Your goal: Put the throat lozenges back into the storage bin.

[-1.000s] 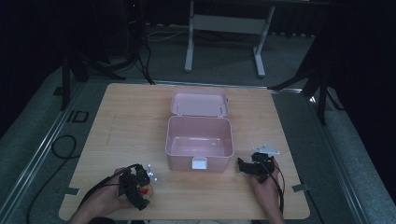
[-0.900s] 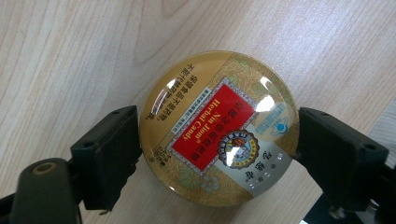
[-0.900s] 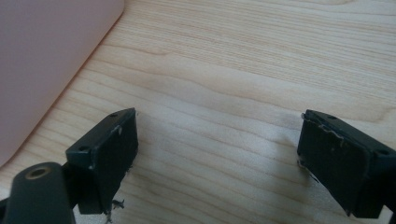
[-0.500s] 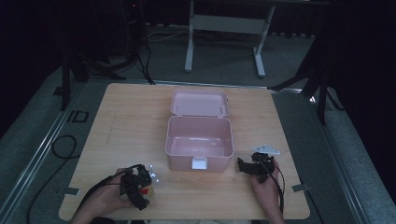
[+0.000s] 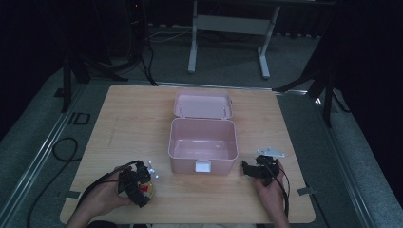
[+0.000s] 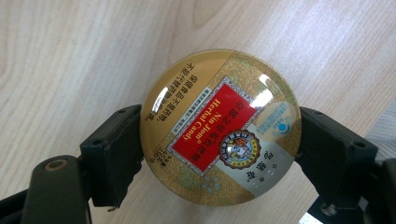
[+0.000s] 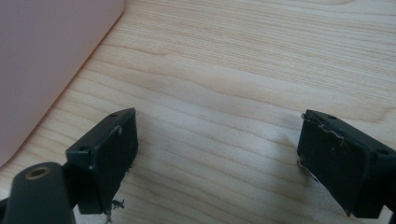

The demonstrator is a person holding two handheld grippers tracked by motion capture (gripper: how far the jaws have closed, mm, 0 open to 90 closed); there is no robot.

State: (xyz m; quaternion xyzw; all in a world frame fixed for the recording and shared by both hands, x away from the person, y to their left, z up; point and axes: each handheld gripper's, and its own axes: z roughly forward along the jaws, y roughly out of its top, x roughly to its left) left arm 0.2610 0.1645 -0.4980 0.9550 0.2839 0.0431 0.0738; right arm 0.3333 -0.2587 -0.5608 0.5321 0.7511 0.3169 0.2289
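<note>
You have one pink box [image 5: 203, 145] on the table [image 5: 123, 123], its lid swung open behind it, and one round candy tin [image 6: 219, 126].

Your left gripper [image 5: 135, 183] has its fingers [image 6: 114, 154] clamped on the tin, one pressed to each side of the rim, lid facing the camera. In the high view the tin sits between those fingers near the table's front edge, left of the box.

Your right gripper [image 5: 259, 168] has its fingers [image 7: 109, 149] spread wide with nothing between them but bare wood.

Your left gripper view lets you read the tin's red "Herbal Candy" label, a mere speck from above. Your right gripper view catches the box wall beyond its left finger.
</note>
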